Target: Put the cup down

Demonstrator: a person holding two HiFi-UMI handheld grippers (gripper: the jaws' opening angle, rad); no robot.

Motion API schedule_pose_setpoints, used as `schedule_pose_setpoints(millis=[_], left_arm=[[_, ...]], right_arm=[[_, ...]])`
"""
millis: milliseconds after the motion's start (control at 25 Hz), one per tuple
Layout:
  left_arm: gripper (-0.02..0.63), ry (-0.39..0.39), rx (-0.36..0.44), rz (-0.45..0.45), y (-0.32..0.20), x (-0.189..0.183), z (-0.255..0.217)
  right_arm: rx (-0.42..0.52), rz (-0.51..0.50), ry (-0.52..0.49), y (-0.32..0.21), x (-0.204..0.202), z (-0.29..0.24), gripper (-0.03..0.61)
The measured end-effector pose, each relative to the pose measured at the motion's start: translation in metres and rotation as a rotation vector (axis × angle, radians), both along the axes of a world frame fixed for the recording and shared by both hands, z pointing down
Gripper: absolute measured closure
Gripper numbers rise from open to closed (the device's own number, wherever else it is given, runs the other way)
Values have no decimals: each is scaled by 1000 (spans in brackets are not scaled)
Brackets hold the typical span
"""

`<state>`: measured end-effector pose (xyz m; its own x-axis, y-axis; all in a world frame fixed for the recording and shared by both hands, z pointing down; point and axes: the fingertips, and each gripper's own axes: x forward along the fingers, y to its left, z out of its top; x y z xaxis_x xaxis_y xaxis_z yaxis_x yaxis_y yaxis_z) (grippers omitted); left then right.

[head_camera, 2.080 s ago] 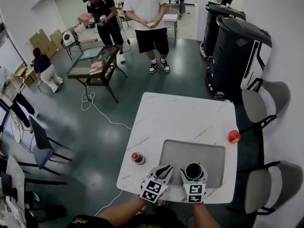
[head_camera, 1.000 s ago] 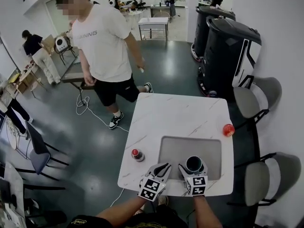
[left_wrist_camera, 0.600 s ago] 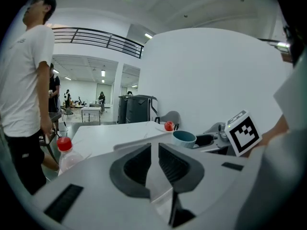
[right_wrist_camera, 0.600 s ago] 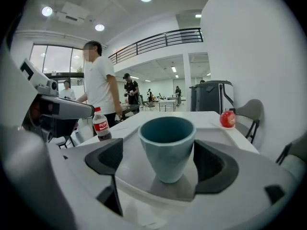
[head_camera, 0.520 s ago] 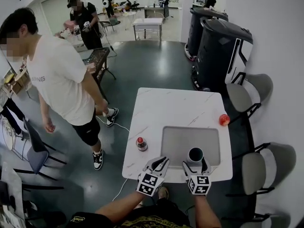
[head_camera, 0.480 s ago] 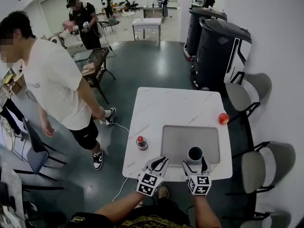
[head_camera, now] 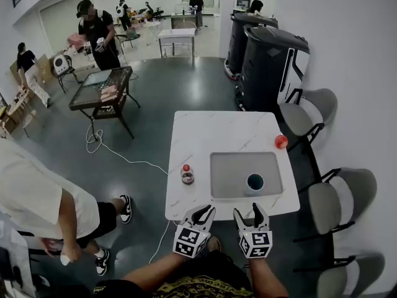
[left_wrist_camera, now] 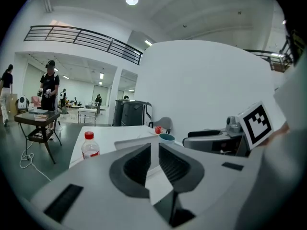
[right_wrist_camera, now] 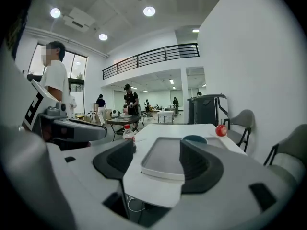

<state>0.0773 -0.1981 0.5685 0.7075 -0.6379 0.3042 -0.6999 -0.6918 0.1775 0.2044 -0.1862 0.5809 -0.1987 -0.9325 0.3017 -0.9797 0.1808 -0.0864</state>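
The teal cup (head_camera: 255, 182) stands upright on the grey tray (head_camera: 229, 166), near its front right corner, and nothing touches it. My right gripper (head_camera: 248, 212) hovers off the table's near edge, short of the cup. Its jaws are closing with nothing between them. In the right gripper view the cup (right_wrist_camera: 194, 139) shows beyond the right gripper (right_wrist_camera: 157, 150), clear of both pads. My left gripper (head_camera: 201, 213) is beside it to the left, shut and empty. The left gripper view shows the left gripper (left_wrist_camera: 152, 150) with only a thin slit between its pads, and the cup (left_wrist_camera: 167, 137) far ahead.
A red-capped bottle (head_camera: 187, 174) stands on the white marble table (head_camera: 205, 135) left of the tray. A red apple (head_camera: 281, 141) lies by the right edge. Grey chairs (head_camera: 340, 197) line the right side. A person in white (head_camera: 37, 203) stands at lower left.
My right gripper has drawn back from the cup to beyond the table's near edge, and the cup stays on the tray. The person in white has walked toward the lower left.
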Motion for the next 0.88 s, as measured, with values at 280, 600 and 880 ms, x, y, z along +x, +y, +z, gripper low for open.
schedule_pose_setpoints(millis=[280,600,880], left_arm=[[557,-5,26,35,49,-20,-16],[557,23,0,58,105,-51,-11],[557,22,11,37,133,-74,-19]], right_arm=[[5,25,5,58,-33,-16,521],[-50,-9,17,115,-77,-16,572],[-28,-64,23,135,-99,-30,572]])
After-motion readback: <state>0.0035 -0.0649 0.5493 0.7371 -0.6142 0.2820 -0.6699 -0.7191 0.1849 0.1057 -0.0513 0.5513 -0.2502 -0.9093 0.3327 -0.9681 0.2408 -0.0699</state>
